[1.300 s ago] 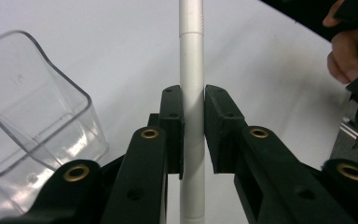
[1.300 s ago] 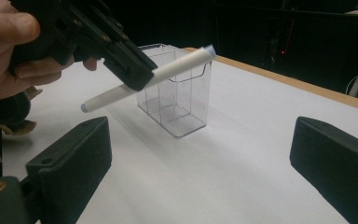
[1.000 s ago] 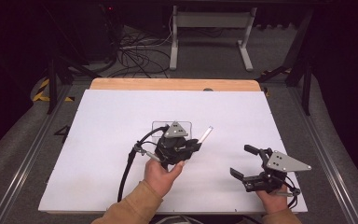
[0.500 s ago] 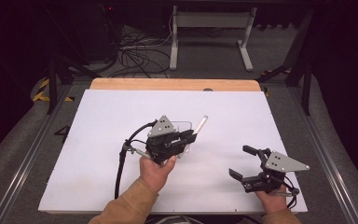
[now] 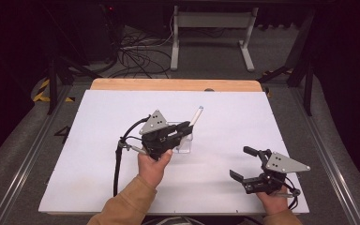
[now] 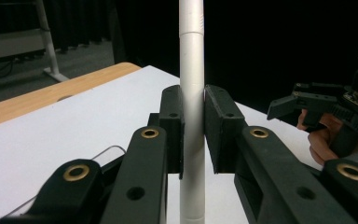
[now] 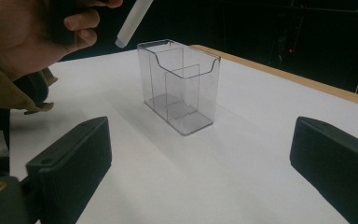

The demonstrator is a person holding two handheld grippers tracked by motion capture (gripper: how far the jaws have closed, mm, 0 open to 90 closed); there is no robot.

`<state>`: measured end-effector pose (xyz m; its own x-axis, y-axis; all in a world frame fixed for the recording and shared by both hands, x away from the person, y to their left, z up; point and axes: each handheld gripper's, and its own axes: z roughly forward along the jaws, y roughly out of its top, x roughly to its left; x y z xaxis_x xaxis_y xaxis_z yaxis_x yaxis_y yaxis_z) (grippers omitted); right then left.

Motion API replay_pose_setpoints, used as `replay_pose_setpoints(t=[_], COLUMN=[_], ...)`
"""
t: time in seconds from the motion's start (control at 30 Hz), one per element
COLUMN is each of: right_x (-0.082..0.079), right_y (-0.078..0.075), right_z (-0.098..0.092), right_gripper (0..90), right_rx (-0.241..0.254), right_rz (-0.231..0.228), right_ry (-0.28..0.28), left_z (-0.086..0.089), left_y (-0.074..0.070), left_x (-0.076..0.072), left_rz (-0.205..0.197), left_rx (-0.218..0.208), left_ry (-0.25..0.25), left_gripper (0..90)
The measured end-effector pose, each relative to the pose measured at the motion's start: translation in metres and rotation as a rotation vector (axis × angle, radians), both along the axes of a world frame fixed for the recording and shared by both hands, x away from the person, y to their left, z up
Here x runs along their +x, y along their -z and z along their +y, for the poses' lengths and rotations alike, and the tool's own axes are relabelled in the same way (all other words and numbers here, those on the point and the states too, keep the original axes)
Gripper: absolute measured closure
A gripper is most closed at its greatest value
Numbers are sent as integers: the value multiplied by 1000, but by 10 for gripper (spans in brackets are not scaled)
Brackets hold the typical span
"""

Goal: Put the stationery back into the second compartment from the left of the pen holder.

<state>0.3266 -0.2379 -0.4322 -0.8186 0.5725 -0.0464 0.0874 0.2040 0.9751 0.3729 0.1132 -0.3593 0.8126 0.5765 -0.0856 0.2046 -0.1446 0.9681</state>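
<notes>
A slim white marker [image 6: 191, 93], a seam ringing its barrel near one end, sits clamped between the pads of the left gripper [image 5: 183, 130], held tilted above a clear plastic holder [image 7: 179, 84] mid-table. At the near right, the right gripper [image 5: 243, 163] rests with jaws spread, holding nothing.

The high view looked forward and down from above the person's edge, taking in the whole white table [image 5: 98, 140]. The left gripper view sat close behind its jaws, facing the right gripper [image 6: 307, 105] at three o'clock. The right gripper view looked low across the table toward the clear holder [image 7: 179, 84] at twelve o'clock.
</notes>
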Motion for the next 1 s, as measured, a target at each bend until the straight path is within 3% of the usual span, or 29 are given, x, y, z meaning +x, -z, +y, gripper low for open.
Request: replay_pose_setpoints(t=[0.4, 0.7, 0.9, 1.0], right_x=[0, 0, 0, 0], right_y=[1, 1, 2, 2], right_z=[1, 2, 2, 3], right_gripper=[58, 57, 58, 57], right_rx=[-3, -4, -6, -6], right_rz=[-1, 4, 6, 8], right_ry=[-9, -17, -23, -24], left_z=[11, 19, 23, 25], left_y=[7, 20, 28, 30], left_x=[19, 36, 45, 48], left_rz=[-65, -85, -59, -70], left_rx=[-42, -71, -74, -69], left_ry=[-48, -52, -66, -69], left_gripper=[785, 782, 782, 781])
